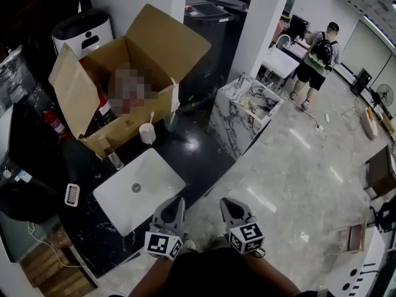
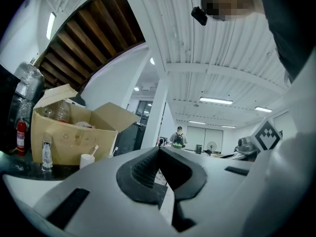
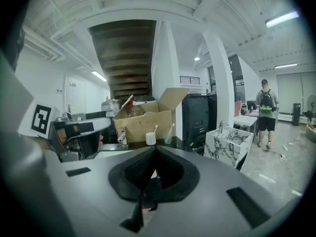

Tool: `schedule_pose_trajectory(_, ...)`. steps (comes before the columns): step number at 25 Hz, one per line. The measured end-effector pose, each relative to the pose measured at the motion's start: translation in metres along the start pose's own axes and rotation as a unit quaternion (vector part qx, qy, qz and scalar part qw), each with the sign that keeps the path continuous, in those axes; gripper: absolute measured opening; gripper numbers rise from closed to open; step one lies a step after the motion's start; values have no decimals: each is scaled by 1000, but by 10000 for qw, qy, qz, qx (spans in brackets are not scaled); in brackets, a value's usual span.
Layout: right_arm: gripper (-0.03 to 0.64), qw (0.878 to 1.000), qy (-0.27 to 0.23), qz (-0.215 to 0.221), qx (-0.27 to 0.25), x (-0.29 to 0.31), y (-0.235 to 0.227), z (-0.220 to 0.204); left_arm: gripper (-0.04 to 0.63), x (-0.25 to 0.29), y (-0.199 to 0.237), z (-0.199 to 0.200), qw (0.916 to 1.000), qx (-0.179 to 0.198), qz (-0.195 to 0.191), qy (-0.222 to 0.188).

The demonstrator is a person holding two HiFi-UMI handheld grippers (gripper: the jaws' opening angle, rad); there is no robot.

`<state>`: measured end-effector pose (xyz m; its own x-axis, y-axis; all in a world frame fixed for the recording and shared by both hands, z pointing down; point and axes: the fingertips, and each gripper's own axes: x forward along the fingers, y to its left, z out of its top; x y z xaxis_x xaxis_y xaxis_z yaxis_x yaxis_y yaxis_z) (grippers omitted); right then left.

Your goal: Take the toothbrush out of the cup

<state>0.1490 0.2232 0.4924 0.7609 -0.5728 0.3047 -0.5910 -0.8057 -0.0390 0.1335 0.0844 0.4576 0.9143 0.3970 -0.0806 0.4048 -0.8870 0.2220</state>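
The toothbrush (image 1: 151, 119), probably light, stiff, smooth plastic best pinched at its exposed upper end, leaned in a small white cup (image 1: 147, 134) on the glossy dark surface (image 1: 193, 156) by the cardboard box (image 1: 127, 54), well apart from the left gripper (image 1: 179, 202) and right gripper (image 1: 226, 202), both closed and empty.

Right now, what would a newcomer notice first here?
The open box at the back left of the counter, with a white cup holding a toothbrush just in front. Nearer, the white sink; at the bottom, left gripper and right gripper, both shut and empty.
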Motion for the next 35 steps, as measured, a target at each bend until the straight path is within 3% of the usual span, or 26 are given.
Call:
schedule_pose_trajectory(6,12,9999,119,99,1,34,-7,-1,25,4,32,-5,9998,63,184,77)
schedule_pose_trajectory(16,12,9947,192,1004,97,123,-10,10,25,22,81,-14,9933,13,1129,223)
schedule_pose_trajectory(25,12,9818,257,1880,92,237,-45,43,25,74,138,-13,9769,51,2087,450)
schedule_pose_trajectory(35,12,9706,384,2362,269,353,-101,58,25,120,167,-22,9518,-18,3000,643)
